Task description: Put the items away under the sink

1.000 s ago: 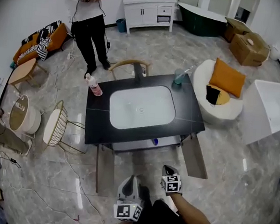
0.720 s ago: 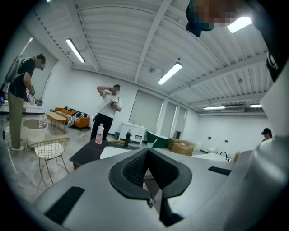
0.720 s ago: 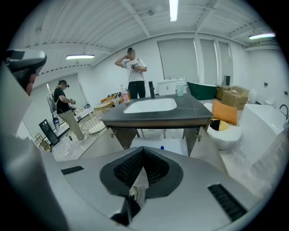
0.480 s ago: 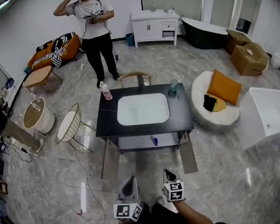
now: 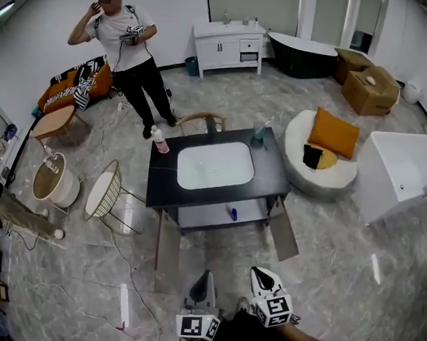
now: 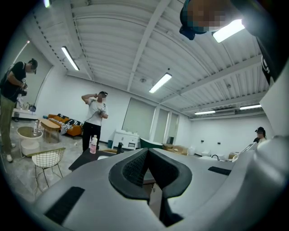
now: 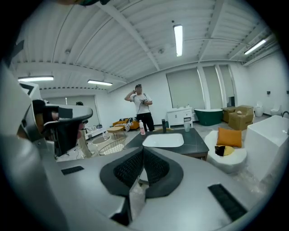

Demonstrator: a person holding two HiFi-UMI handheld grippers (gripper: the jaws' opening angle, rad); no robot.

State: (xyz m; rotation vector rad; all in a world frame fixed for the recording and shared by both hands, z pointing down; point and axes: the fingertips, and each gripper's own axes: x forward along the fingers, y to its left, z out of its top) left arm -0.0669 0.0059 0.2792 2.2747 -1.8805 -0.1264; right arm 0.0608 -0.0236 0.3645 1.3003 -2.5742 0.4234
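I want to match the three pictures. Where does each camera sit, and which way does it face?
Head view: on the person's head, steeply down at the sink counter; left gripper and right gripper show below.
Left gripper view: on that gripper, about level toward the counter; its shut jaws show.
Right gripper view: on that gripper, slightly downward at the counter; its shut jaws show.
Shared by all: the pink bottle.

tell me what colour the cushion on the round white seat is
The cushion is orange; it shows best in the head view.
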